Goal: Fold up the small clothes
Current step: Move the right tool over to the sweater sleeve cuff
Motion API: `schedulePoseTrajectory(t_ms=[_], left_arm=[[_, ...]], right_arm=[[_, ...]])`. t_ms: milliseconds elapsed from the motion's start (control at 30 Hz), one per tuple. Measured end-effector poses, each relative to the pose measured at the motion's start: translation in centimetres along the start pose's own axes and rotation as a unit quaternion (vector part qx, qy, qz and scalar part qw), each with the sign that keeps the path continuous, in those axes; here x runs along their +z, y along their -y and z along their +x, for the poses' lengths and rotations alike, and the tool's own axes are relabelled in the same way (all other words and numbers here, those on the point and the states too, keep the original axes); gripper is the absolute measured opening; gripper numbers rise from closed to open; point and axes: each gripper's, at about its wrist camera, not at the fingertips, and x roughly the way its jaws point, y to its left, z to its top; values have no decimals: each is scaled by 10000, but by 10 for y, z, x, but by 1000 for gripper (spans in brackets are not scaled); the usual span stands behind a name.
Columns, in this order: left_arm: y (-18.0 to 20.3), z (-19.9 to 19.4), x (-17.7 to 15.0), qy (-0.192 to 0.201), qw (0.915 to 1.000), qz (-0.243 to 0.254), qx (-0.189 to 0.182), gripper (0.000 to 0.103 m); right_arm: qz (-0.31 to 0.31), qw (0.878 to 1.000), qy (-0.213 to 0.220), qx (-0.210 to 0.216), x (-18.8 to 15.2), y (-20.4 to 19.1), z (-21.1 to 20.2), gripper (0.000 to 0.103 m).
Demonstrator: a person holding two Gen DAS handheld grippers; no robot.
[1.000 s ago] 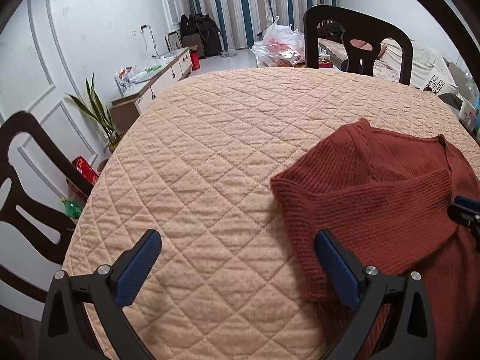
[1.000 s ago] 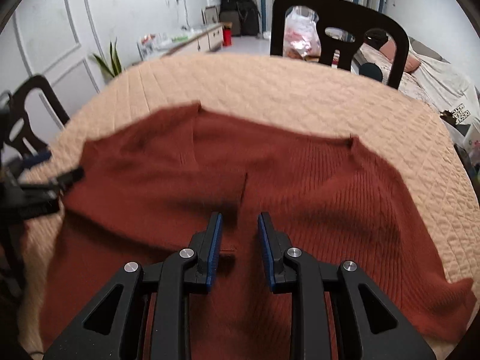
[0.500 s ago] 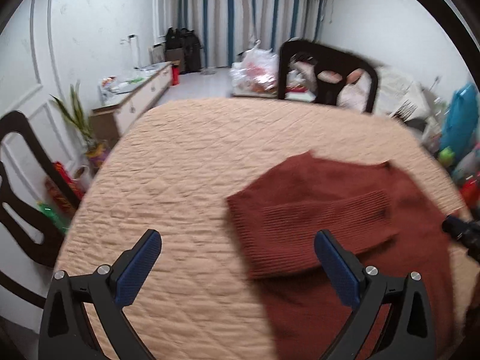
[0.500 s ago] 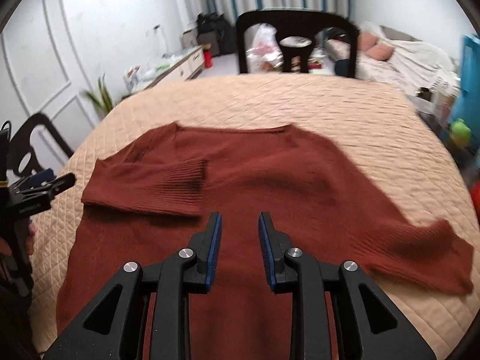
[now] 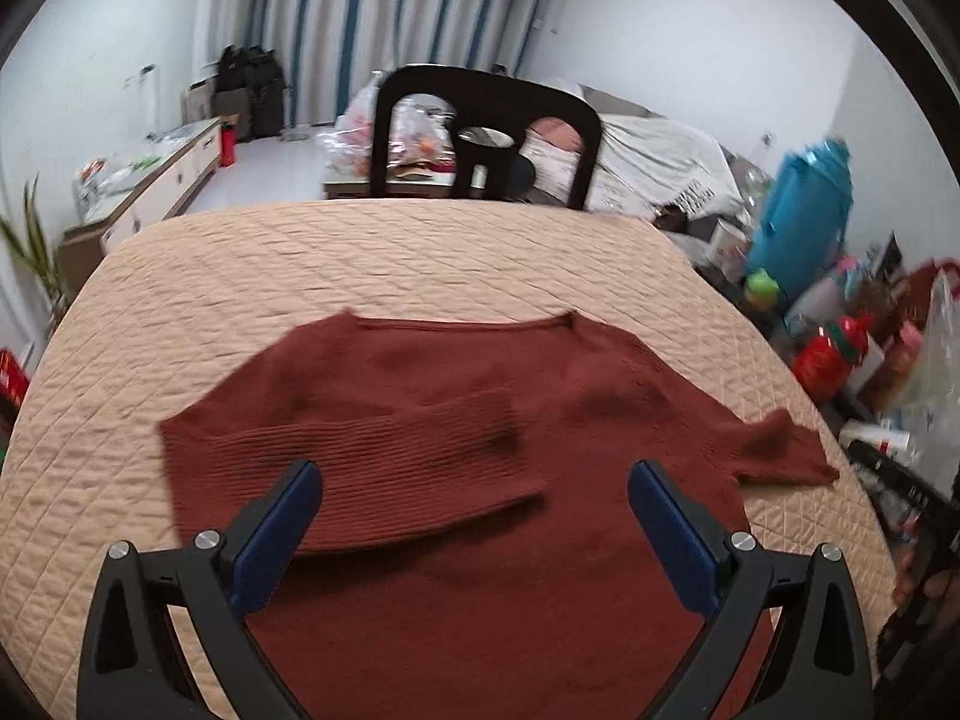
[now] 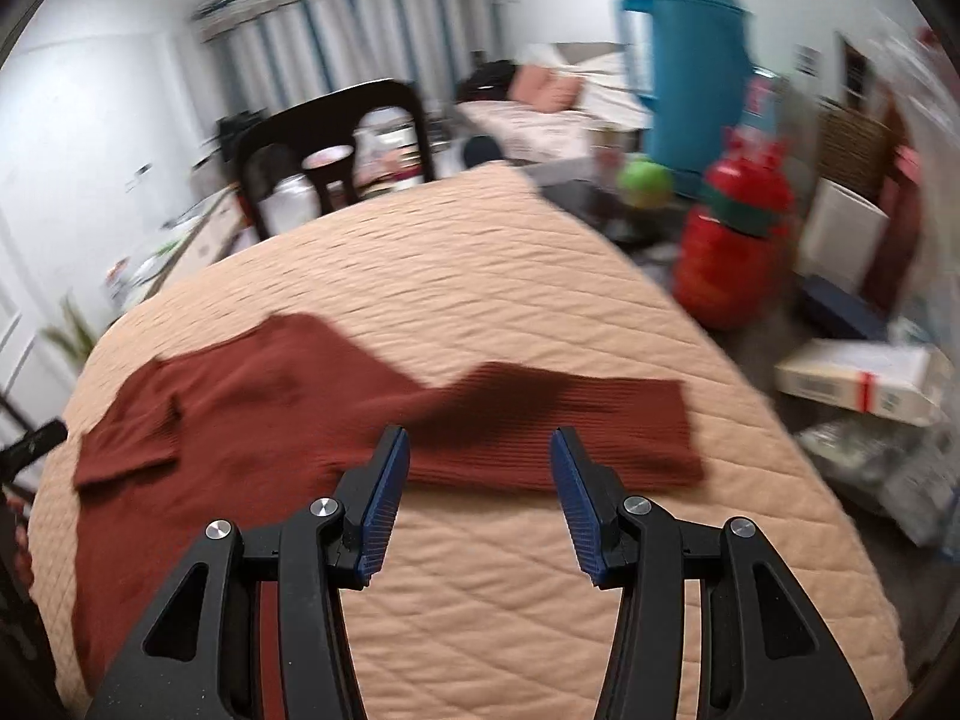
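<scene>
Rust-red knit sweater (image 5: 456, 432) lies flat on a round table under a quilted peach cover (image 5: 384, 264).

Left gripper (image 5: 474, 516): jaws spread wide, nothing between them. Both blue pads (image 5: 273, 534) hang over the sweater's body. One sleeve (image 5: 360, 468) is folded across the chest; it lies just ahead of the left jaw and its cuff end reaches toward the midline between the jaws. The other sleeve (image 5: 780, 450) stretches out flat beyond the right jaw, cuff near the table edge. Neckline sits well ahead of the jaws, toward a black chair (image 5: 486, 138) at the far side.

Right gripper (image 6: 480, 498): jaws also spread, empty. View is motion-blurred. The outstretched sleeve (image 6: 564, 426) lies straight ahead, crossing the gap just beyond the fingertips; cannot tell whether the tips touch the fabric. Sweater body (image 6: 240, 408) lies ahead of and beside the left jaw. Bare quilted cover (image 6: 492, 612) sits between and under the jaws.

Beyond the right jaw, off the table edge: a teal thermos (image 6: 690, 60) and a red container (image 6: 738, 234).
</scene>
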Motion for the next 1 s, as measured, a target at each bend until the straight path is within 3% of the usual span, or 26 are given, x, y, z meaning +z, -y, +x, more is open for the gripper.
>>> schedulePoseTrajectory(t_ms=[167,433,633,1000], left_arm=[[34,17,0,-240,9991,180,-299,102],[78,42,1,-422,9967,450,-523,102],[105,60,-5,-567,9930,821,-638,102],[118,91,-9,-934,9899,818,-679,102]], right_arm=[[448,9987,-54,-220,1,42,6,50],[966,9947,-360,-48,-6,85,30,50],[1156,9919,-477,217,-7,94,44,50],[1468,9862,-653,394,-9,105,59,50]])
